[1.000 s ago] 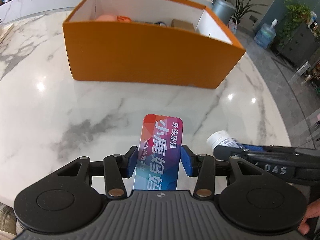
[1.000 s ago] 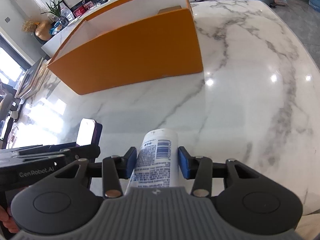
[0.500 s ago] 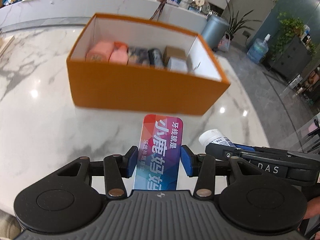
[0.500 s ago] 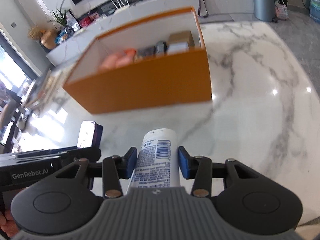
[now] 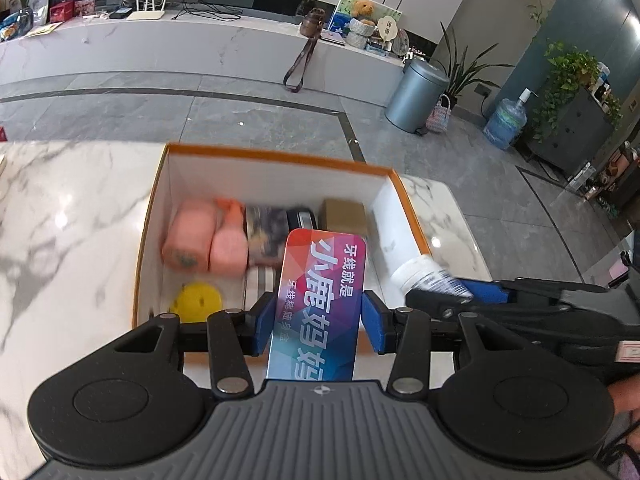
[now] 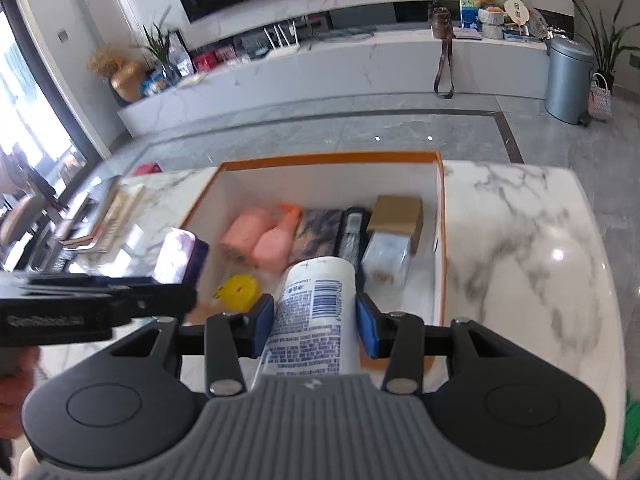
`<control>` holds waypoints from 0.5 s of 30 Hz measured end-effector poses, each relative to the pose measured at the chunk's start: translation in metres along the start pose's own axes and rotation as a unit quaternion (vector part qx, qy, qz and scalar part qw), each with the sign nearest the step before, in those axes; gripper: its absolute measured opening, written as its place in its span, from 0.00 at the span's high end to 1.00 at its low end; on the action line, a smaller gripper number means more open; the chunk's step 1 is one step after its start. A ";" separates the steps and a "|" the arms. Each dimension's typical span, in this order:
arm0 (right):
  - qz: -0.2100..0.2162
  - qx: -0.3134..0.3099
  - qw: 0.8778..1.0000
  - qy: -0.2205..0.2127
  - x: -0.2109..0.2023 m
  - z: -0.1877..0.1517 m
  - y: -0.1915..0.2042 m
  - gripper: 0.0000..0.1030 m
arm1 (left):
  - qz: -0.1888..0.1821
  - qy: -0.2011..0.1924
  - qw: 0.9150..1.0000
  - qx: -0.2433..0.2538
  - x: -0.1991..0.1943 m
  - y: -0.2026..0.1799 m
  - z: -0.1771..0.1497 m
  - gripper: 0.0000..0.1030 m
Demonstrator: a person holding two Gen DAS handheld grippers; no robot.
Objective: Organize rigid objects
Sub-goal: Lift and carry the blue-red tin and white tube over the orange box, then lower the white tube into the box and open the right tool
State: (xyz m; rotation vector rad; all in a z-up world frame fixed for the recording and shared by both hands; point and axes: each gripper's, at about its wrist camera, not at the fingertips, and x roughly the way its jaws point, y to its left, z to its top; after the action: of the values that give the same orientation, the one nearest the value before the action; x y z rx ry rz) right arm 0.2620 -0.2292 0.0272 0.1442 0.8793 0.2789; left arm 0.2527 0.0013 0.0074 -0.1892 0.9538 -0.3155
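Step in hand, by judgement: delivery of two held items into open orange cardboard box with white interior, standing on white grey-veined marble worktop. Left gripper: blue-padded jaws clenched on flat red-to-purple gradient card-shaped pack with white Chinese lettering, pack held lengthwise, tip projecting over box interior. Right gripper: jaws clamped on white cylindrical plastic bottle with blue-printed label and barcode, flat white end forward, likewise over the box. Box contents, back row: pink cylindrical roll, peach-pink spray bottle with orange trigger, dark patterned pack, black slim case, brown cardboard carton with clear plastic box in front; yellow round perforated disc near front wall. Advice, as judgement: free floor apparently in front row, between yellow disc and clear box; lowering each item below the rim before release, card pack laid flat or stood against a wall, bottle laid on its side so as not to roll onto the disc; one release at a time, grippers kept apart to avoid a clash. Pose: both grippers side by side, near each other, pitched steeply downward above near wall of box; part of a hand visible at edge of right wrist view.
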 end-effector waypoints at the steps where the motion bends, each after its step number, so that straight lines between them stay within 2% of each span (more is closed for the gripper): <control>1: -0.005 -0.007 1.000 0.011 0.010 0.009 -0.001 0.55 | 0.000 0.001 1.000 0.001 0.007 0.001 0.006 0.49; 7: -0.047 -0.058 0.992 0.105 0.079 0.039 -0.006 0.55 | -0.002 0.020 1.000 -0.010 0.058 0.013 0.027 0.49; 11: -0.067 -0.088 0.982 0.155 0.113 0.041 -0.009 0.55 | -0.014 0.043 0.999 -0.025 0.089 0.024 0.027 0.49; 15: -0.071 -0.091 0.975 0.192 0.134 0.041 -0.012 0.55 | -0.027 0.068 0.996 -0.044 0.111 0.034 0.022 0.49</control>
State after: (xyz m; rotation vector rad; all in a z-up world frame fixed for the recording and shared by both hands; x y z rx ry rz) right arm 0.3772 -0.2008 -0.0488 -0.1492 1.2366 0.2554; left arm 0.3366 -0.0046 -0.0754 -0.2778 1.0988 -0.3392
